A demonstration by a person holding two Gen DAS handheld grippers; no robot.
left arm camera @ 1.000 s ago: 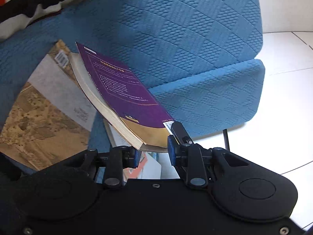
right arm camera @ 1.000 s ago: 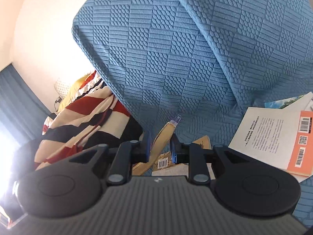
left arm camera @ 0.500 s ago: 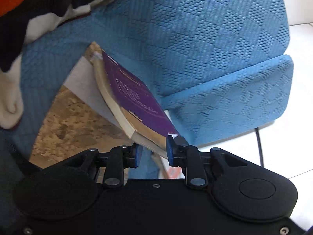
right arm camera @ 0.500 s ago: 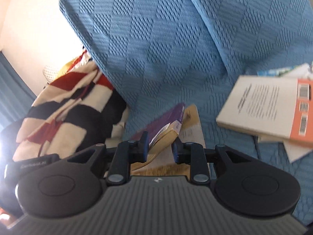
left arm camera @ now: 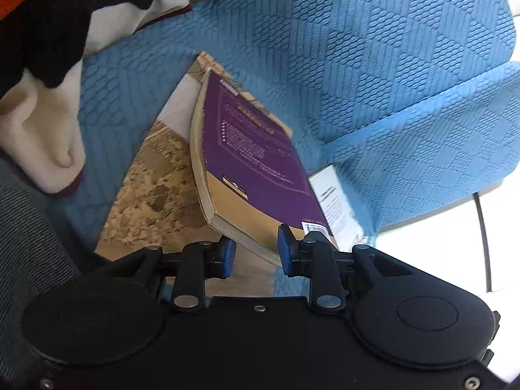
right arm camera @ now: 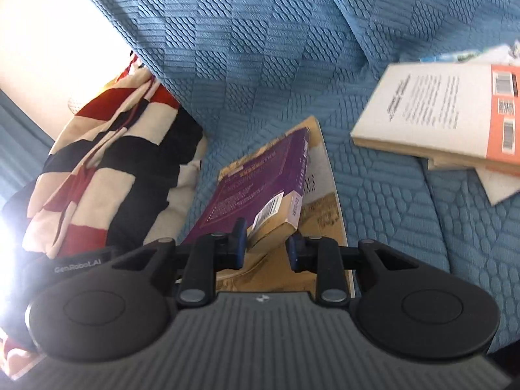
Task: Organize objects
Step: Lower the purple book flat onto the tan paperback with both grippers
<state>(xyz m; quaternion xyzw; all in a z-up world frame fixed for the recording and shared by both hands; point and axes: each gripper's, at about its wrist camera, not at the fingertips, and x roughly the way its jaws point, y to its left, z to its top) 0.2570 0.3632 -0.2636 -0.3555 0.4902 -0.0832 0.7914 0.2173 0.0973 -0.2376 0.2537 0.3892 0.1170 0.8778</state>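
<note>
Each hand-held gripper (left arm camera: pixel 254 254) (right arm camera: pixel 266 241) clamps the purple book (left arm camera: pixel 253 162), seemingly; blurred cover text unreadable.

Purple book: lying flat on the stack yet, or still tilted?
Tilted. The purple book slopes, its near end raised between the jaws of both grippers, its far end down on the tan-covered book on the blue sofa.

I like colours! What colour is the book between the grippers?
Purple book, tan at its lower corner; clearest in the left wrist view.
</note>
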